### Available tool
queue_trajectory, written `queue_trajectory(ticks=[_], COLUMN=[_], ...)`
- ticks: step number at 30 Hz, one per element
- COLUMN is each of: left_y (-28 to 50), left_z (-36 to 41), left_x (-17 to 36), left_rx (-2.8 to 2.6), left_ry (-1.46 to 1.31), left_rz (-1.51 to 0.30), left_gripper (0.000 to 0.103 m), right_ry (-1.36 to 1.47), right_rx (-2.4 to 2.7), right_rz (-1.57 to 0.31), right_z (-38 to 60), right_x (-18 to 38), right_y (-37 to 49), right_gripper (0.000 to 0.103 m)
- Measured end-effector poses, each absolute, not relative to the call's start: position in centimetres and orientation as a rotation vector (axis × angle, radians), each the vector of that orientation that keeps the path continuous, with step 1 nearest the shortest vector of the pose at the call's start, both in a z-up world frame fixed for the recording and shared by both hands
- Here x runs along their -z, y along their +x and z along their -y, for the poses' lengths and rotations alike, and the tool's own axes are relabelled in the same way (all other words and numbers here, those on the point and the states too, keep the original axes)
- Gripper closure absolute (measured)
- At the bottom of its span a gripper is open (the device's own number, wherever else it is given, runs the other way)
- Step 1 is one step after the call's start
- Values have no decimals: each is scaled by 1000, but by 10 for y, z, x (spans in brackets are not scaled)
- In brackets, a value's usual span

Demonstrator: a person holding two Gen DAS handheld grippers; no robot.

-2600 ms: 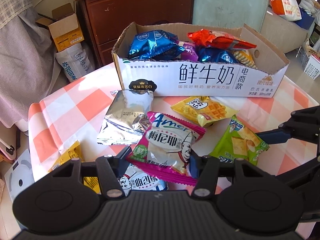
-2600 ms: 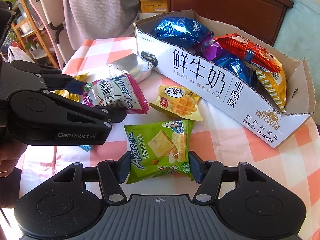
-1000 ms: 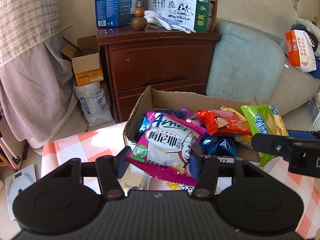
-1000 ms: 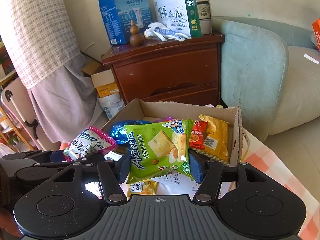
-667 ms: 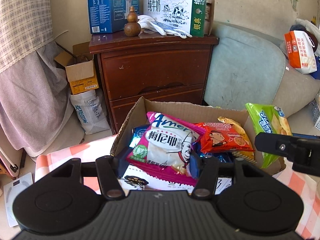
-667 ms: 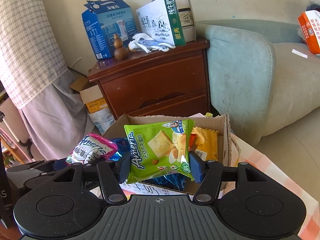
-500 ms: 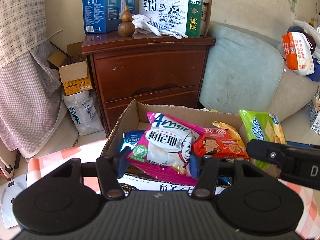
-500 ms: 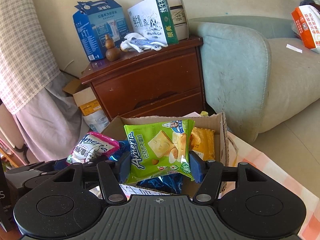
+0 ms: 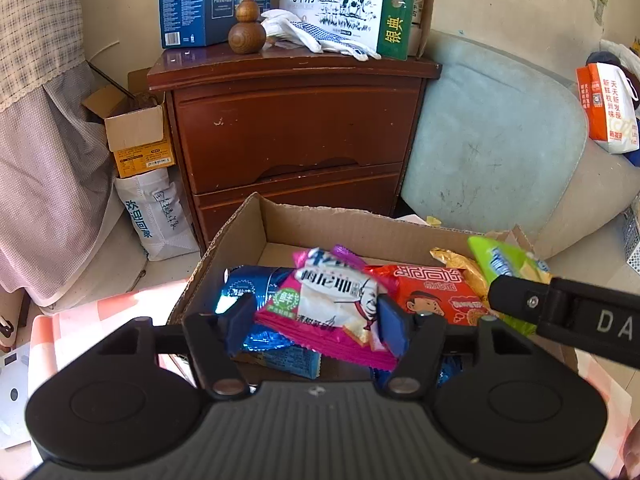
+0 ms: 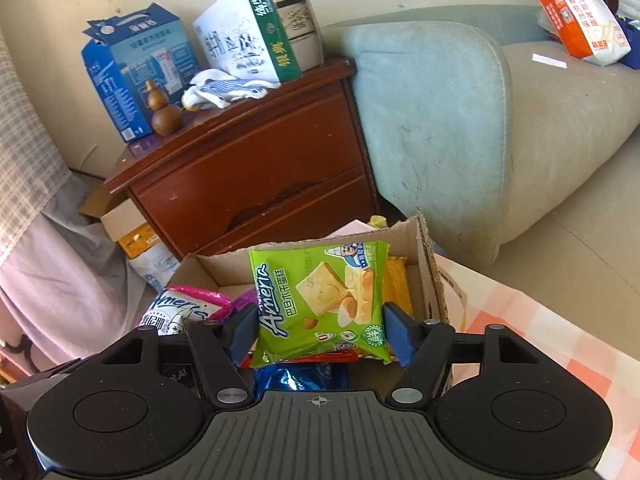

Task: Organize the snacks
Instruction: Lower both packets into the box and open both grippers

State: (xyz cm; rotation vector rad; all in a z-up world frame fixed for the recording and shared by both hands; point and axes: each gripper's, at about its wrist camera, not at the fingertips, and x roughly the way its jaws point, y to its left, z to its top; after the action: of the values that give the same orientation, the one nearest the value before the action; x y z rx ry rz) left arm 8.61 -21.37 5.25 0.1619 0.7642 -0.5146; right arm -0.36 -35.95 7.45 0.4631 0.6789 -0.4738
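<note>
packets point(image 9: 332, 300) over box rim point(image 9: 224, 236), jaws parting

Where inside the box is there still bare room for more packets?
Bare cardboard floor shows only in the cardboard box's far left corner, bordered by its back wall and the blue packet. From the pink packet rightward past the red packet, it is crowded.

The pink packet point(image 9: 336, 300) hides much of the blue packet point(image 9: 248, 288); the cardboard box's point(image 9: 360, 232) near wall is unseen.
</note>
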Motion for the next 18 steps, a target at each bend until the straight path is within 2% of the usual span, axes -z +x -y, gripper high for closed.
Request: queue_trajectory(ticks=[7, 18], left_y=[86, 76], left_z=[205, 172], left_x=[-58, -66], left_rx=[491, 484], left_ry=[146, 188], left_rz=[-760, -746], left_gripper=[19, 16], right_ry=[482, 388], right_rx=[480, 386], right_rz=[-660, -693], right_z=[363, 338], right_x=[-76, -81], right_y=[-10, -11], right_gripper=[27, 21])
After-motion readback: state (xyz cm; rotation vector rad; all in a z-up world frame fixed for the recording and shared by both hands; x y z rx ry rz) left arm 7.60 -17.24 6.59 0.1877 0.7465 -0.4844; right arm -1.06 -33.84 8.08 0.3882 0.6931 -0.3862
